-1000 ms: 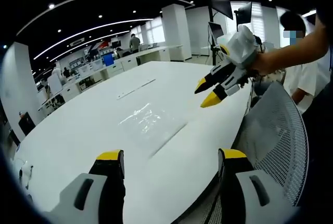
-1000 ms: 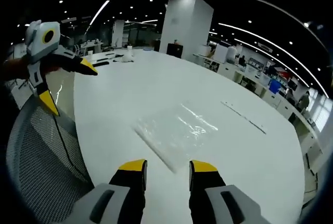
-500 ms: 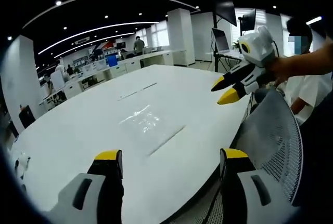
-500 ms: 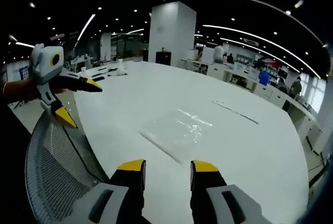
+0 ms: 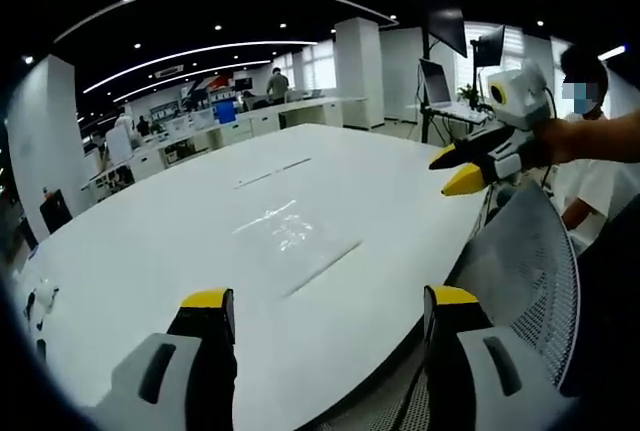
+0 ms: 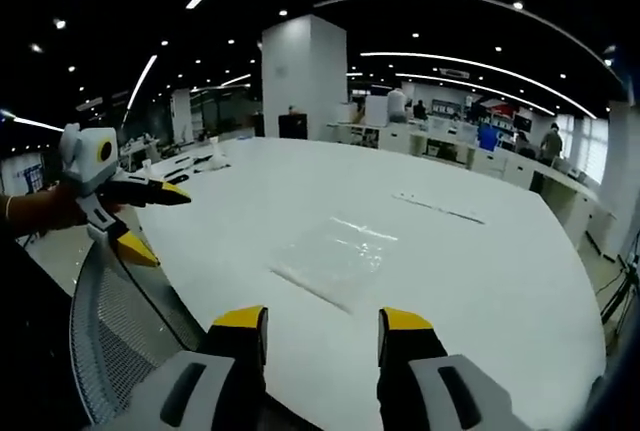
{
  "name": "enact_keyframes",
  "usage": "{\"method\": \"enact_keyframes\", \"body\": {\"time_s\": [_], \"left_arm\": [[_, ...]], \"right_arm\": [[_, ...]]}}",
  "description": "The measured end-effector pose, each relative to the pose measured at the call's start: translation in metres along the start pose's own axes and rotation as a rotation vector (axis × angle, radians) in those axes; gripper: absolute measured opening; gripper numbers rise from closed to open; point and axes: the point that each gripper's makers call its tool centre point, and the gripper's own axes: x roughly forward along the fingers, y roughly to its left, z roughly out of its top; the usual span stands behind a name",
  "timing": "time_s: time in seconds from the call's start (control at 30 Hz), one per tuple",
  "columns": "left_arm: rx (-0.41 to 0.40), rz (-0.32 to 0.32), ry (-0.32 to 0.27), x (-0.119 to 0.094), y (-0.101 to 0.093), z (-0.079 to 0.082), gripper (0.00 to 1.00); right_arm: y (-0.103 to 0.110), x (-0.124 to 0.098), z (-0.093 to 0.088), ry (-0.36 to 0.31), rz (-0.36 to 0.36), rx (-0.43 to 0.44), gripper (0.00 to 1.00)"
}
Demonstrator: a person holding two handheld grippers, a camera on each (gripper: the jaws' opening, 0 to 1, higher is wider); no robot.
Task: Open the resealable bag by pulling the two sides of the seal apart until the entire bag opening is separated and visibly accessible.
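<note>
A clear resealable bag [image 5: 292, 243] lies flat on the white table [image 5: 150, 261], its seal edge toward me; the right gripper view has the bag [image 6: 335, 256] mid-table. My left gripper [image 5: 325, 303] hangs open over the table's near edge, well short of the bag, nothing between its yellow-tipped fingers. The right gripper [image 5: 458, 168] is held up at the right, off the table edge. My right gripper [image 6: 322, 318] is open above the near edge, empty. The left gripper [image 6: 150, 221] is open at the left, held by a hand.
A grey mesh chair back [image 5: 520, 271] stands close against the table's near edge, also the chair back [image 6: 125, 341]. A thin strip [image 6: 440, 209] lies farther across the table. Small items [image 6: 205, 156] sit at the table's far end. A person [image 5: 590, 171] stands to the right.
Both views have pulled back and lifted. The right gripper has drifted right and away from the bag in the left gripper view. The right gripper's jaws have widened slightly. The bag lies unmoved.
</note>
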Motion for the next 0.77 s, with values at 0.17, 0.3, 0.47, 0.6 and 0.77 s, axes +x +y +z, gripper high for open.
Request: {"method": "enact_keyframes", "body": {"time_s": [0.17,0.3,0.47,0.6,0.77], "left_arm": [[-0.003,-0.002,-0.003,-0.0004,-0.0005,0.0003,0.75],[-0.012,0.002,-0.008,-0.0016,0.0005,0.0010,0.76],[-0.023,0.002,-0.011,-0.0036,0.0011,0.0006,0.76],[-0.010,0.012,0.009,-0.0048,0.0017,-0.0025,0.76],[0.000,0.006,0.010,-0.0054,-0.0006,-0.0024,0.76]], "right_arm": [[0.0008,-0.0026,-0.0029,0.004,-0.002,0.006,0.44],[0.0018,-0.0045,-0.0046,0.002,-0.001,0.014,0.46],[0.0014,-0.0059,-0.0069,0.003,-0.008,0.034,0.49],[0.0006,-0.0064,-0.0073,0.005,-0.010,0.037,0.49],[-0.0031,-0.0078,-0.0069,0.009,-0.021,0.031,0.51]]}}
